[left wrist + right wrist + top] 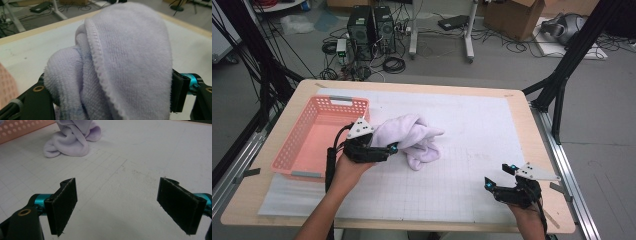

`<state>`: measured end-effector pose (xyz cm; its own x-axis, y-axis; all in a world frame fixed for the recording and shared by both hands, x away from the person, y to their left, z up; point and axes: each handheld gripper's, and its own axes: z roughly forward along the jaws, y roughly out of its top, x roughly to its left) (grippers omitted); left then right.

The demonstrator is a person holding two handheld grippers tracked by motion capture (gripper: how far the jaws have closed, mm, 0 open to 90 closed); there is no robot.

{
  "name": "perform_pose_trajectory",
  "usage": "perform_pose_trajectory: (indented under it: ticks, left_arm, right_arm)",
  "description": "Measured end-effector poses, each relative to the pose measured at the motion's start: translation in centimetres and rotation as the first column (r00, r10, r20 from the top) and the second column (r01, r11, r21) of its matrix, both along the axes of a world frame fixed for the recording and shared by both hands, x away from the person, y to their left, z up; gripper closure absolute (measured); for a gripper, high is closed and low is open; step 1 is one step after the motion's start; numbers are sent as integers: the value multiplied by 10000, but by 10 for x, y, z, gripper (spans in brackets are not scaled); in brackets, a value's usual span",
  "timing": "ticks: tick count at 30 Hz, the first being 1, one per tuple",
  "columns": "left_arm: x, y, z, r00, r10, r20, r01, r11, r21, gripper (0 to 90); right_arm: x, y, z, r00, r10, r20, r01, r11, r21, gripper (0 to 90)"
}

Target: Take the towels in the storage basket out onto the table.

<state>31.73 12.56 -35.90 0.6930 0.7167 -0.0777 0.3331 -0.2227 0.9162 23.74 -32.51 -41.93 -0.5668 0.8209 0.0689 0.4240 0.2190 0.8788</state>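
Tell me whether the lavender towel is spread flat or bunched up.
Bunched up. The towel sits in a twisted heap beside the pink basket, its folds gathered between the jaws of the left gripper, not laid flat on the mat.

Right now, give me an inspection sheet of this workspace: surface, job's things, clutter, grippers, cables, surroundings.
Surface: wooden table covered by a white gridded mat, faintly smudged.
Job's things: lilac towel, bunched, its lower end on the mat; pink basket at the left, apparently empty.
Clutter: nothing seen.
Grippers: left gripper closed on the towel, which bulges between its jaws; right gripper open, nothing between its jaws, low over the mat at the near right.
Cables: one trailing from each gripper; tangled leads on the floor.
Surroundings: computer towers, cardboard box, black frame posts.
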Motion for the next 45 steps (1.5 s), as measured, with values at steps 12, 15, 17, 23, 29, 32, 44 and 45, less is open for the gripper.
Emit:
perform_pose_trajectory:
  ticks: [12,15,17,23,29,32,44,45]
  left_arm:
    - [11,-28,2,9988,-434,231,434,9991,12,269]
    - [14,-25,2,9991,-408,141,408,9992,-46,268]
    - [15,-24,1,9991,-419,114,420,9991,-38,269]
    - [16,-25,-1,9983,-587,30,587,9983,-23,268]
    - [16,-25,-2,9962,-860,-134,858,9963,-103,268]
    - [16,-23,-3,9956,-919,-191,917,9957,-99,268]
    - [18,-18,-15,9985,-516,-172,511,9983,-294,253]
    - [19,-16,-16,9988,-448,-218,439,9983,-390,255]
  right_arm:
    - [33,43,-9,9947,885,-523,-906,9951,-389,152]
    - [52,66,-10,9912,1146,-660,-1193,9902,-729,152]
    - [63,81,-9,9900,1362,-368,-1389,9866,-852,152]
    - [100,127,2,9784,2013,481,-1947,9741,-1152,152]
    - [139,166,-1,9746,2237,109,-2199,9653,-1411,195]
    - [149,162,-5,9593,2728,-734,-2769,9595,-522,719]
    - [108,67,19,9863,1544,-575,-1597,9819,-1021,791]
    - [103,58,21,9891,1341,-605,-1410,9814,-1306,791]
